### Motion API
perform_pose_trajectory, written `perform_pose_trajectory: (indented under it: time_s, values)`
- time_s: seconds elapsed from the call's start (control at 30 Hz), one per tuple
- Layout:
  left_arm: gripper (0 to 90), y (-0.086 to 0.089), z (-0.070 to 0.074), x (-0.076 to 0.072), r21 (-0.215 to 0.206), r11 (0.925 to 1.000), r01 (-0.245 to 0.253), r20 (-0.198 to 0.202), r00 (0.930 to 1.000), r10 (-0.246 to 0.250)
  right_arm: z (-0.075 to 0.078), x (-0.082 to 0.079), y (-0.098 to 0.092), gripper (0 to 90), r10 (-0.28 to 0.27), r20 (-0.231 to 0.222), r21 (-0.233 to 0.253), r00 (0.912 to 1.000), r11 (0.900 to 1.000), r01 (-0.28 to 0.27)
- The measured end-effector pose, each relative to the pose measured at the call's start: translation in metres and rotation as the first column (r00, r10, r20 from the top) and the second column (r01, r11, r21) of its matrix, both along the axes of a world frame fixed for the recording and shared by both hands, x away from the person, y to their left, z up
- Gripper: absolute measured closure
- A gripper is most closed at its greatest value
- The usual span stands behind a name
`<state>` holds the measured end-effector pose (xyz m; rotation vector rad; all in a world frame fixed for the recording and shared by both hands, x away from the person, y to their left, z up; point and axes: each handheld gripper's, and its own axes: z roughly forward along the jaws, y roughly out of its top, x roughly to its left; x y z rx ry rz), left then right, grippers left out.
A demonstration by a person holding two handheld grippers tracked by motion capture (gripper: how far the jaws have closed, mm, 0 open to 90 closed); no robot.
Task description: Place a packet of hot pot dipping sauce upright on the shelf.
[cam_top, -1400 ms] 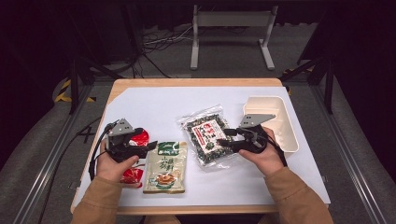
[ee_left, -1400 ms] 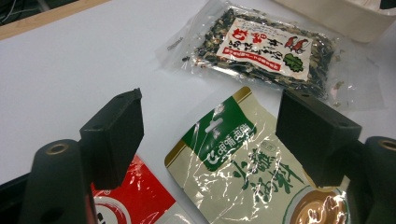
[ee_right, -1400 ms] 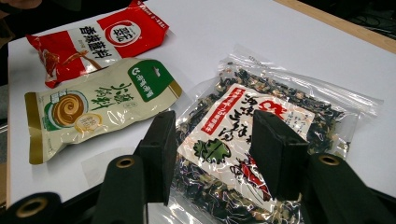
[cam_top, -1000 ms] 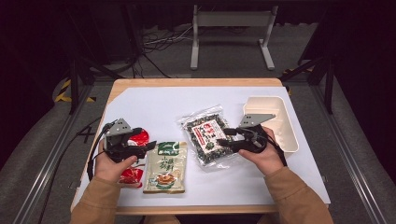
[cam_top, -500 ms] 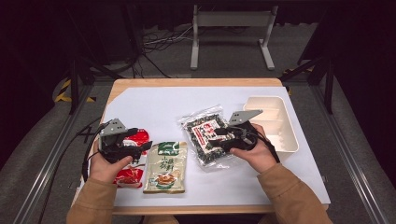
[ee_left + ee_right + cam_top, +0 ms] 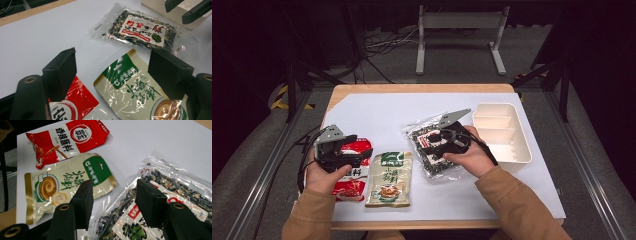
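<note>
directly under the right gripper [image 6: 113,202], jaws apart, the clear dark-filled packet [image 6: 160,202]; left gripper [image 6: 112,72] likewise parted

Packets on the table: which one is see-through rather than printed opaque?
The clear bag of dark dried pieces, under the right gripper. The red packet and the green-and-cream packet are opaque.

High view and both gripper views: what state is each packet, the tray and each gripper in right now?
Red packet: sealed, flat on the table, partly under the left gripper.
Green packet: sealed, flat, untouched.
Clear seaweed bag: flat, not gripped.
White tray: empty, upright.
Left gripper: open, above the packets.
Right gripper: open, over the seaweed bag.
</note>
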<state>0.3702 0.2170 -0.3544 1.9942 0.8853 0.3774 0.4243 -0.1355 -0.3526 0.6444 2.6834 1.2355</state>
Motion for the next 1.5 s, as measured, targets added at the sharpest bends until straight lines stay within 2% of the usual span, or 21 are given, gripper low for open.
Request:
perform_pose_trajectory:
  time_s: [0.2,0.43,0.57,0.77,0.97,1.1,1.23,1.37,1.5]
  values:
    - [23.5,0.0,0.0,0.001,-0.003,1.0,-0.003,-0.003,1.0,0.003,-0.002,0.004,0.017,46.6,0.032,-0.005,-0.032,0.9995,0.999,-0.032]
    - [23.5,0.0,0.0,0.0,-0.003,1.0,-0.003,-0.003,1.0,0.003,-0.005,0.012,0.031,45.8,0.055,-0.034,-0.04,0.9979,0.998,-0.057]
    - [23.4,0.001,-0.001,0.0,0.004,1.0,-0.006,-0.008,0.9999,0.006,-0.011,0.018,0.042,45.1,0.072,-0.05,-0.053,0.9961,0.996,-0.075]
    - [23.4,0.002,-0.001,-0.001,0.004,1.0,-0.004,-0.005,1.0,0.004,-0.025,0.03,0.053,46.3,0.076,-0.049,-0.058,0.9959,0.995,-0.079]
    - [23.4,0.003,-0.001,-0.002,0.0,0.9999,-0.011,-0.009,0.9999,0.011,-0.038,0.039,0.059,45.7,0.081,-0.112,-0.064,0.9903,0.994,-0.089]
    - [23.4,0.003,-0.002,-0.002,0.001,0.9999,-0.012,-0.009,0.9999,0.012,-0.045,0.042,0.063,44.7,0.089,-0.122,-0.078,0.9885,0.992,-0.099]
    - [23.4,0.003,-0.002,-0.002,0.0,0.9999,-0.013,-0.011,0.9998,0.013,-0.052,0.044,0.068,44.3,0.098,-0.168,-0.075,0.9809,0.991,-0.111]
    - [23.4,0.002,-0.002,-0.002,0.003,1.0,-0.009,-0.008,0.9999,0.009,-0.057,0.044,0.074,43.6,0.113,-0.169,-0.077,0.9791,0.989,-0.128]
    - [23.4,0.002,-0.002,-0.002,0.003,1.0,-0.007,-0.008,0.9999,0.007,-0.064,0.046,0.078,45.5,0.104,-0.179,-0.102,0.9782,0.987,-0.124]
